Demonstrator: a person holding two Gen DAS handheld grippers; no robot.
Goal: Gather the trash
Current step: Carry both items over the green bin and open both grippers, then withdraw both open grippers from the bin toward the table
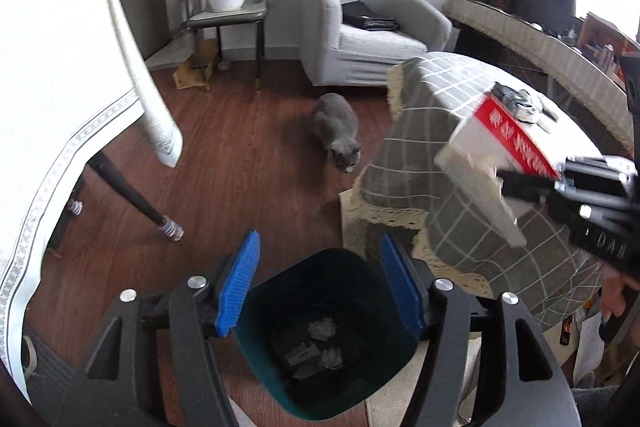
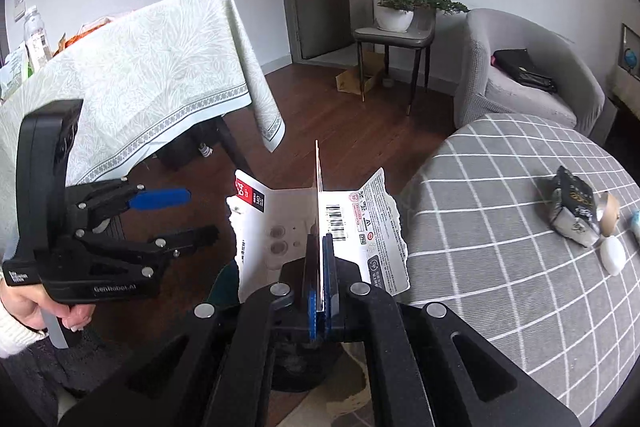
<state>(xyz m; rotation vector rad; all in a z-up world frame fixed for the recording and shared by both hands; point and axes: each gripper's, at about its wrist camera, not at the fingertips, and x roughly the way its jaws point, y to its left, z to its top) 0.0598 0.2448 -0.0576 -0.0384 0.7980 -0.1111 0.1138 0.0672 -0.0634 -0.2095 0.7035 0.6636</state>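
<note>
My left gripper [image 1: 321, 285] stands open right above a dark green trash bin [image 1: 340, 279], with nothing between its blue pads [image 1: 239, 283]. Crumpled paper balls [image 1: 322, 329] and a dark scrap lie at the bin's bottom. My right gripper [image 2: 320, 245] is shut on a torn white and red cardboard package [image 2: 280, 227], held edge-on between its pads. In the left wrist view that package [image 1: 492, 143] hangs at the right, over the round table's edge, in the right gripper [image 1: 508, 183]. From the right wrist view, the left gripper [image 2: 200, 213] is open at the left, beside the bin's rim [image 2: 224, 287].
A grey cat [image 1: 336, 131] stands on the wooden floor just beyond the bin. The round table with a grey checked cloth [image 2: 500, 227] holds a crumpled black packet [image 2: 572, 207] and a white scrap [image 2: 612, 255]. A dining table with a pale cloth [image 2: 140, 75] is at the left, an armchair [image 1: 368, 27] behind.
</note>
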